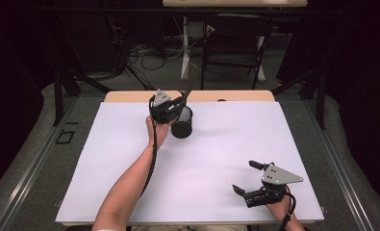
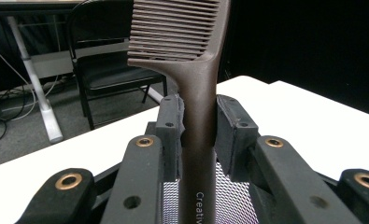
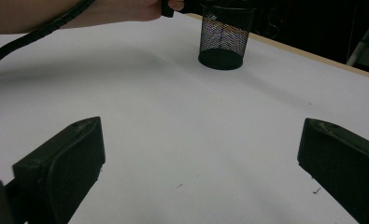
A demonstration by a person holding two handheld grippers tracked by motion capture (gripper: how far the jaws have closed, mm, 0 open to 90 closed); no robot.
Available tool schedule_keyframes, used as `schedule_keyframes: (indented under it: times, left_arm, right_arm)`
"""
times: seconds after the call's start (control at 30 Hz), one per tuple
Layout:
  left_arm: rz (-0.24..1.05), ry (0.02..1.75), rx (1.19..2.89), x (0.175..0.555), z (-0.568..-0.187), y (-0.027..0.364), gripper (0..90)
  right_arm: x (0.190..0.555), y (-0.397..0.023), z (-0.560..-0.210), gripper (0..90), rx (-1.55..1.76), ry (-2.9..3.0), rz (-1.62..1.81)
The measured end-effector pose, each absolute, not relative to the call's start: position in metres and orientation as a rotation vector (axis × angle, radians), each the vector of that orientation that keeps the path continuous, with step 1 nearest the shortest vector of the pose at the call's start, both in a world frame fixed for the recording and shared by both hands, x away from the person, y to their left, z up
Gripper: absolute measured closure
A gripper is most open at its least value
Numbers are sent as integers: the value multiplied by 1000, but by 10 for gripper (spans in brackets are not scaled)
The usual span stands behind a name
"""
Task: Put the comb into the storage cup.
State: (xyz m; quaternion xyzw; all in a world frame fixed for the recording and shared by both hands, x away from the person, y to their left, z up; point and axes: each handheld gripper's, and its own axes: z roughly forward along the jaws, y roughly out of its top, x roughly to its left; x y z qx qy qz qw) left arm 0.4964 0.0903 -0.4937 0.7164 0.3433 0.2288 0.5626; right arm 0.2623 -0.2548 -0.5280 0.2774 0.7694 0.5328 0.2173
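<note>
A dark brown comb [image 2: 198, 93] stands upright between the pads of my left gripper [image 2: 198, 121], which is shut on its handle, teeth end up. In the high view my left gripper [image 1: 178, 105] hovers at the far left-centre of the table, right over a black mesh cup [image 1: 182, 124], with the comb [image 1: 187, 94] poking up past it. The mesh of the cup [image 2: 233, 200] shows under the jaws; whether the handle's lower end is inside it I cannot tell. My right gripper [image 1: 244, 176] rests near the front right edge, open and with nothing in it [image 3: 201, 158]. The cup [image 3: 224, 39] stands far ahead of it.
A white sheet [image 1: 226, 144] covers the wooden table [image 1: 235, 96]. Beyond the far edge stand a black chair [image 1: 235, 43] and a white desk leg [image 1: 184, 48] among floor cables. The left forearm [image 1: 130, 183] and its cable cross the near-left part of the sheet.
</note>
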Motion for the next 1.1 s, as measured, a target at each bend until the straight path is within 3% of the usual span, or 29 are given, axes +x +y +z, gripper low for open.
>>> schedule_keyframes:
  times: [1.1]
  left_arm:
    - [533, 810, 1765, 495, -501, 88, 724]
  right_arm:
    - [262, -255, -528, 4, 770, 2128, 1476]
